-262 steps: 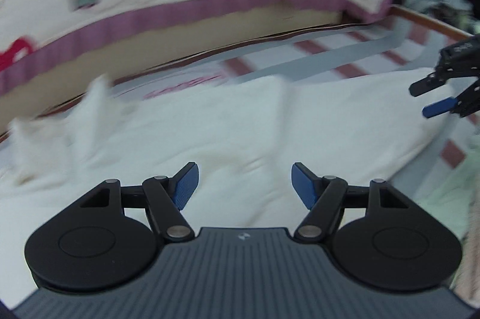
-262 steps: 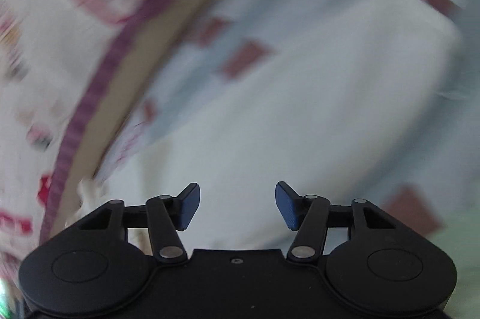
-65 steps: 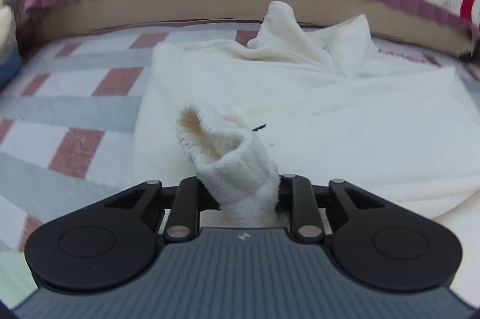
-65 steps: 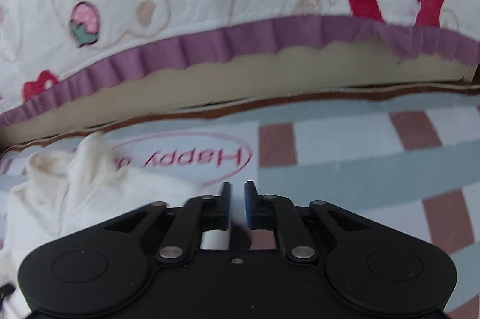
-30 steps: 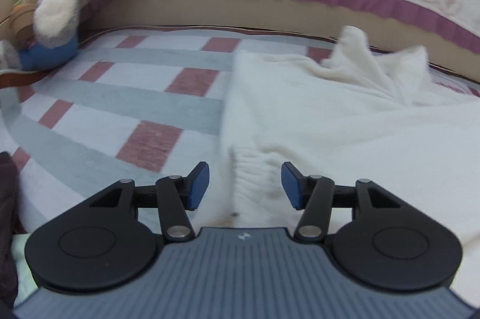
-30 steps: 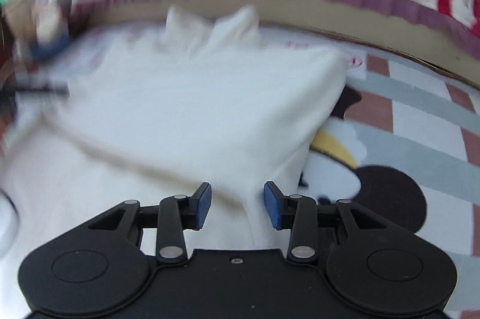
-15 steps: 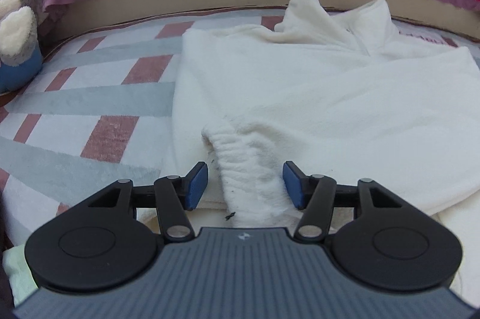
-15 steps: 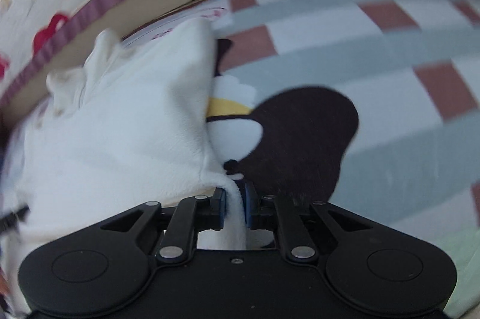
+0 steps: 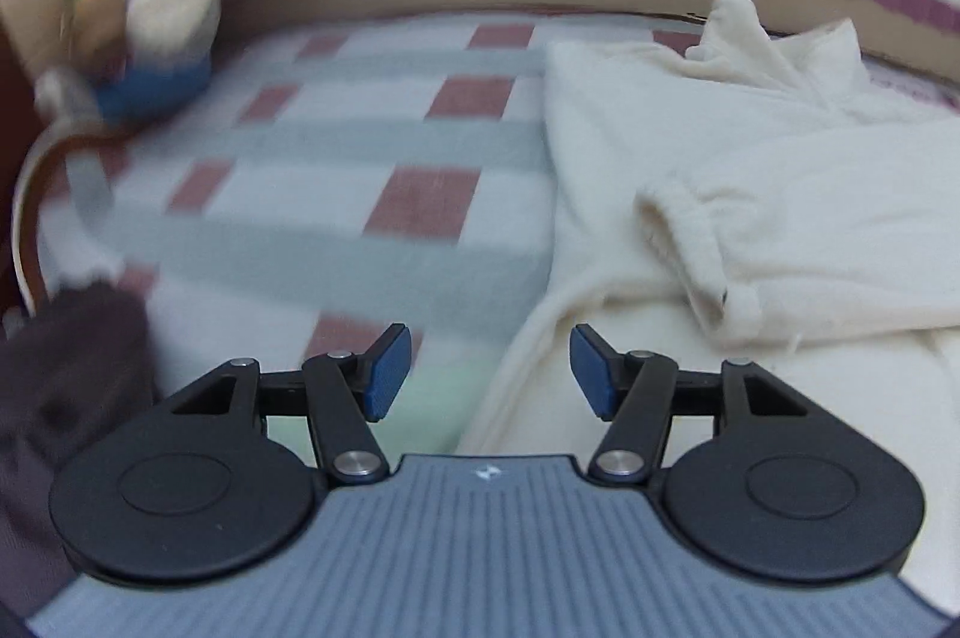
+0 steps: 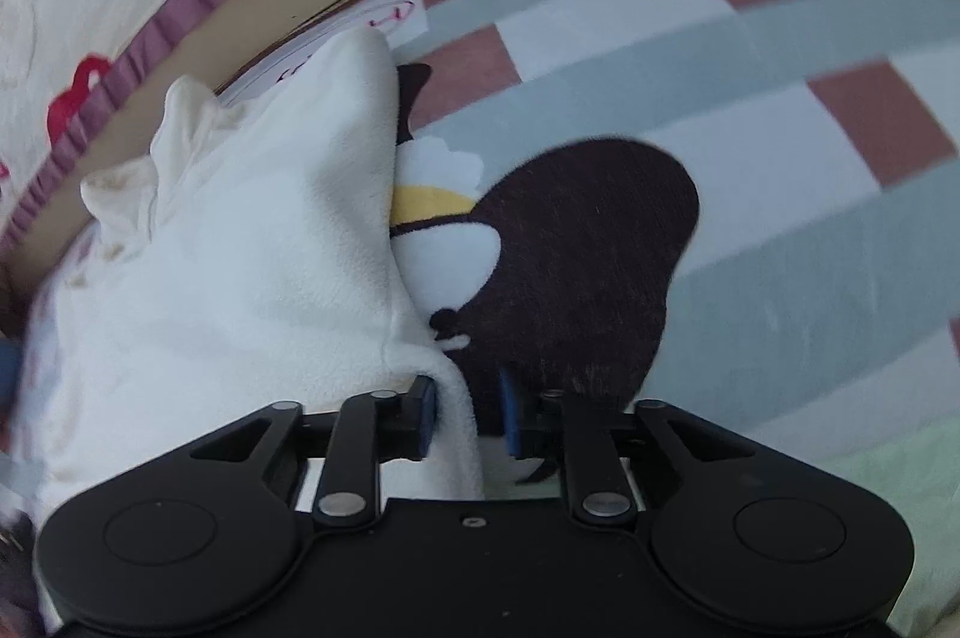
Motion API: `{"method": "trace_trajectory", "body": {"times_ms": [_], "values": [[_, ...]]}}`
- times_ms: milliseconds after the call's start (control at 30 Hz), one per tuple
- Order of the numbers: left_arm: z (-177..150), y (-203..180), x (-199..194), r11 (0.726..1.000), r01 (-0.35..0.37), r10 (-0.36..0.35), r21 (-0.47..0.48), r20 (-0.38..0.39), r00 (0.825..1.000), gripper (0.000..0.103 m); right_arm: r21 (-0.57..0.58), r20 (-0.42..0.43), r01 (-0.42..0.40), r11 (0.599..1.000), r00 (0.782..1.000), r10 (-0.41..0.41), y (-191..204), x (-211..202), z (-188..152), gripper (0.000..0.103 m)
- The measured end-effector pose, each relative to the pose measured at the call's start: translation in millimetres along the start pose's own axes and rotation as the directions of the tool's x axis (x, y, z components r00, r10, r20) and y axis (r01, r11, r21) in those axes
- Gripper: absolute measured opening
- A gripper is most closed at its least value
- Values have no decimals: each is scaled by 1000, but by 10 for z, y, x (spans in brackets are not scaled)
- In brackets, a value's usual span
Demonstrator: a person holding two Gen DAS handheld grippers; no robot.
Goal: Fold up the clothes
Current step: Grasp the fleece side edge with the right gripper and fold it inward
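On the checked blanket [image 9: 372,194], cream garment [image 9: 780,170] collar-far, lengthwise.

In the left wrist view the plush toy [image 9: 150,20] at the far left is smeared by motion, so its face and shape cannot be read. A dark cloth [image 9: 66,368] at the lower left is cut off by the frame edge and blurred; it may be a garment. The white garment [image 9: 780,194] runs out of the picture on the right. In the right wrist view the right tool [image 10: 468,413] hides the fold of garment between its pads, and the pink lettering [image 10: 384,17] on the bed cover is partly covered.
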State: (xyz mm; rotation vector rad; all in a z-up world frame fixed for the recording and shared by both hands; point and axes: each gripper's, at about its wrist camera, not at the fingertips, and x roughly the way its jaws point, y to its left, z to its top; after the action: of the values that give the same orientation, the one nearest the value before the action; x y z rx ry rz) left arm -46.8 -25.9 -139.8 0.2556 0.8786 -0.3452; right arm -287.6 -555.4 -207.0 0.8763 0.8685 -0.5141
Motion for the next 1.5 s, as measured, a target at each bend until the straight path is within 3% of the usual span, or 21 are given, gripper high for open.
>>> {"method": "trace_trajectory", "body": {"times_ms": [33, 67, 133, 200, 300, 433, 533, 667, 767, 933, 1100, 1200, 1233, 1267, 1300, 1433, 1467, 1500], "values": [[-40, 71, -63, 999, 29, -30, -13, -16, 999, 58, 29, -24, -15, 999, 1000, 16, -36, -27, 25, 43], [-82, 131, -128, 999, 53, -53, -15, -33, 998, 58, 59, -48, -30, 998, 998, 33, -73, -55, 50, 51], [-177, 207, -251, 998, 62, -61, 18, -62, 996, 58, 118, -96, -59, 991, 993, 70, -155, -121, 94, 51], [-288, 245, -364, 998, 19, -14, 61, -80, 997, 58, 183, -140, -104, 978, 982, 130, -233, -215, 115, 51], [-479, 293, -498, 995, -57, 66, 81, -107, 992, 59, 263, -224, -198, 944, 939, 260, -273, -339, 103, 52], [-740, 372, -619, 1000, -5, 6, 12, -163, 987, 59, 179, -333, -239, 954, 898, 287, -90, -598, 14, 52], [-905, 397, -672, 998, 49, -57, -48, -206, 977, 59, -24, -411, -236, 971, 888, 206, 156, -834, -114, 53], [-1069, 495, -735, 971, 130, -170, -203, -195, 966, 60, -220, -520, -307, 926, 840, 155, 465, -1088, -438, 54], [-1121, 537, -746, 948, 150, -205, -279, -180, 962, 61, -273, -589, -338, 901, 799, 121, 578, -1215, -684, 54], [-1118, 552, -755, 938, 172, -223, -301, -144, 964, 59, -343, -611, -338, 876, 789, 65, 629, -1454, -941, 55], [-1127, 641, -702, 920, 168, -217, -353, -104, 971, 49, -378, -631, -338, 862, 775, 27, 616, -1547, -1119, 55], [-1131, 621, -642, 925, 166, -218, -342, -121, 968, 50, -334, -650, -392, 857, 754, 92, 556, -1494, -1214, 55], [-1132, 600, -625, 928, 160, -213, -336, -130, 968, 53, -323, -652, -429, 844, 747, 130, 574, -1460, -1263, 43], [-1134, 579, -607, 932, 151, -208, -328, -144, 967, 63, -335, -646, -453, 826, 748, 149, 621, -1431, -1300, 22], [-1140, 559, -593, 936, 147, -206, -320, -159, 965, 66, -348, -640, -477, 807, 750, 167, 669, -1403, -1337, 14], [-1176, 480, -597, 947, 170, -221, -271, -168, 961, 69, -424, -552, -514, 745, 799, 237, 865, -1420, -1245, 11], [-1187, 458, -606, 950, 177, -224, -258, -165, 961, 66, -430, -534, -517, 740, 807, 253, 900, -1419, -1185, 11], [-1181, 437, -622, 951, 188, -231, -246, -156, 960, 53, -436, -515, -519, 735, 814, 269, 935, -1419, -1126, 11]]}}
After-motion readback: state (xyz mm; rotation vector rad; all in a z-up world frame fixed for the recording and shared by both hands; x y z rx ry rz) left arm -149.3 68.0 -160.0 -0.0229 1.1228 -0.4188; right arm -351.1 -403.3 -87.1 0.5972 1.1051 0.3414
